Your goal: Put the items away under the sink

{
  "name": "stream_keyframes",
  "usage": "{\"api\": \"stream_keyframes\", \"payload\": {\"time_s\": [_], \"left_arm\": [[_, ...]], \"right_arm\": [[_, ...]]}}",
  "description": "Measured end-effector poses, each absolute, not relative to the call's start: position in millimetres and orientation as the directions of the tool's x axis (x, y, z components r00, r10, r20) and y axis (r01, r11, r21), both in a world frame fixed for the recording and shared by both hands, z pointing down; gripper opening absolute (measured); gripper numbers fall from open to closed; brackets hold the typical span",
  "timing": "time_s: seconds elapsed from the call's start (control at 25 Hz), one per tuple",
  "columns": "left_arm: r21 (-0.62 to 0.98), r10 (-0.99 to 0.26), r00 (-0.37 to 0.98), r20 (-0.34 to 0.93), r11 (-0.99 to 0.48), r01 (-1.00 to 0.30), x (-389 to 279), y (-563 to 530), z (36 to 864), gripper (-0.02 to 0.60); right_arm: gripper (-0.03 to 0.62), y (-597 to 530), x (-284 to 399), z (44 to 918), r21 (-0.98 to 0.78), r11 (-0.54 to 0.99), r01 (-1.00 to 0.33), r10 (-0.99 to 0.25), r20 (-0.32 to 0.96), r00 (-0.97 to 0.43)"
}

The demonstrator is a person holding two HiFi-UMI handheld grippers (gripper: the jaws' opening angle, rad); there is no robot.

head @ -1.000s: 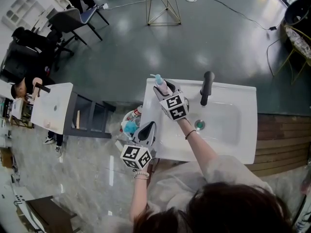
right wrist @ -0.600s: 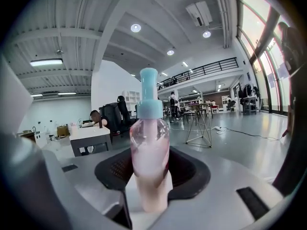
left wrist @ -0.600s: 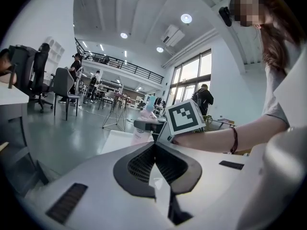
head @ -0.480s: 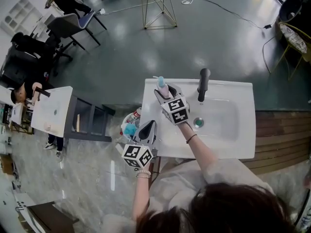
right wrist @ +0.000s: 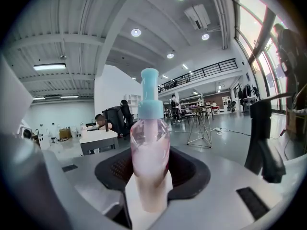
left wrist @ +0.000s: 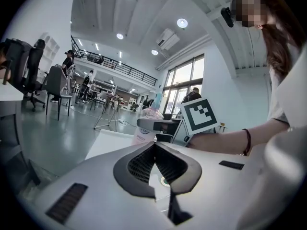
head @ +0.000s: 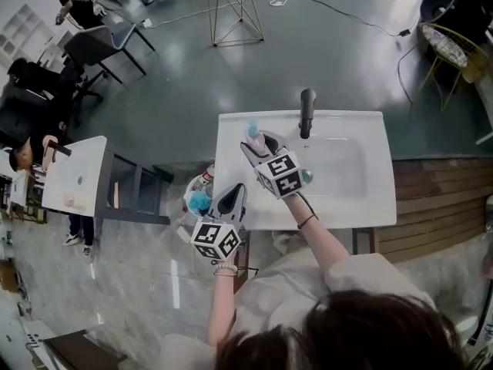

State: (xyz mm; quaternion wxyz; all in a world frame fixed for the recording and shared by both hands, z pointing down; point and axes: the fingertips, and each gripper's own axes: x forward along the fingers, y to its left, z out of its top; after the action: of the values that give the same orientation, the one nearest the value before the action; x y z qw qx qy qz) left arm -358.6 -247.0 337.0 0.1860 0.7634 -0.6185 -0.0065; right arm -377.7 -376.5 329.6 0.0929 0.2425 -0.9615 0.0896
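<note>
A pink pump bottle (head: 254,137) with a light blue cap (right wrist: 149,95) is over the back left of the white sink top (head: 362,199). My right gripper (head: 253,146) is shut on the bottle's lower body (right wrist: 148,176) and holds it upright. My left gripper (head: 233,193) hovers at the sink's front left edge, jaws shut with nothing between them (left wrist: 154,145). The left gripper view shows the held bottle (left wrist: 144,134) and the right gripper's marker cube (left wrist: 201,114) just ahead.
A black faucet (head: 306,112) stands at the back of the basin, close to the right of the bottle (right wrist: 261,143). A round bin (head: 199,196) with several items sits on the floor left of the sink. A small white table (head: 73,174) stands further left.
My right gripper has carried the bottle away from the sink's back left corner, toward the faucet side. The left gripper has shifted slightly along the sink's front left edge.
</note>
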Motion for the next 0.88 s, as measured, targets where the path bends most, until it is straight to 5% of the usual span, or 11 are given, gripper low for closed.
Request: {"api": "stream_keyframes", "payload": {"time_s": [0.88], "left_arm": [[0.279, -0.917, 0.368, 0.153, -0.317, -0.907, -309.7, -160.2, 310.8, 0.000]], "right_arm": [[0.204, -259.1, -301.2, 285.9, -0.098, 0.827, -0.554, -0.534, 0.175, -0.827]]}}
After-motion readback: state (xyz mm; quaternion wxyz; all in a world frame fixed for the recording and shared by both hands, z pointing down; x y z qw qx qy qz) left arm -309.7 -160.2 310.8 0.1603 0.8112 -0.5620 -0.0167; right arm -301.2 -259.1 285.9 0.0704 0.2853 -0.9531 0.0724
